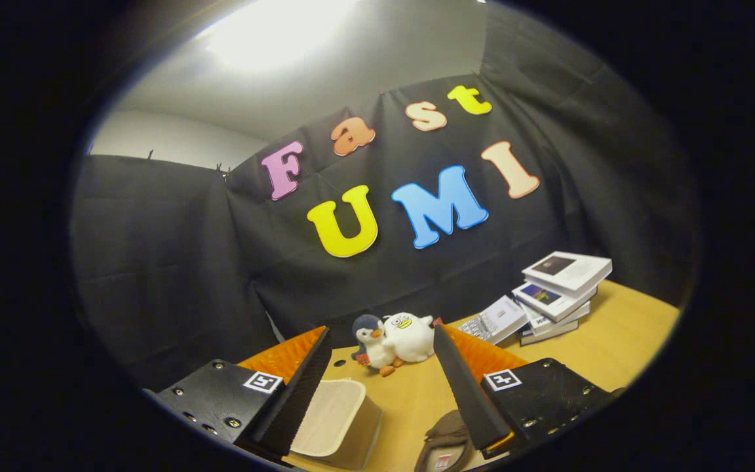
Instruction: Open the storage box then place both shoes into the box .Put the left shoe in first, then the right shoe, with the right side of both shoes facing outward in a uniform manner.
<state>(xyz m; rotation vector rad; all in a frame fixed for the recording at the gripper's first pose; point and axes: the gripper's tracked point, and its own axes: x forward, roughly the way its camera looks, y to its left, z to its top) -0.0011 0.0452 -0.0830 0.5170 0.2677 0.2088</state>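
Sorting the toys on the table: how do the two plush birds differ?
The penguin plush is smaller, with a dark head and back; the white plush is rounder, bigger and nearly all white. Both stand touching on the table, beyond the open gripper.

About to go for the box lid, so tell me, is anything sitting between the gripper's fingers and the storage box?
Nothing visible blocks it. The gripper is open, and the storage box lies low beside its left finger, lid on. The brown shoe is by the right finger, apart from the box. The plush penguins and books are beyond the fingers.
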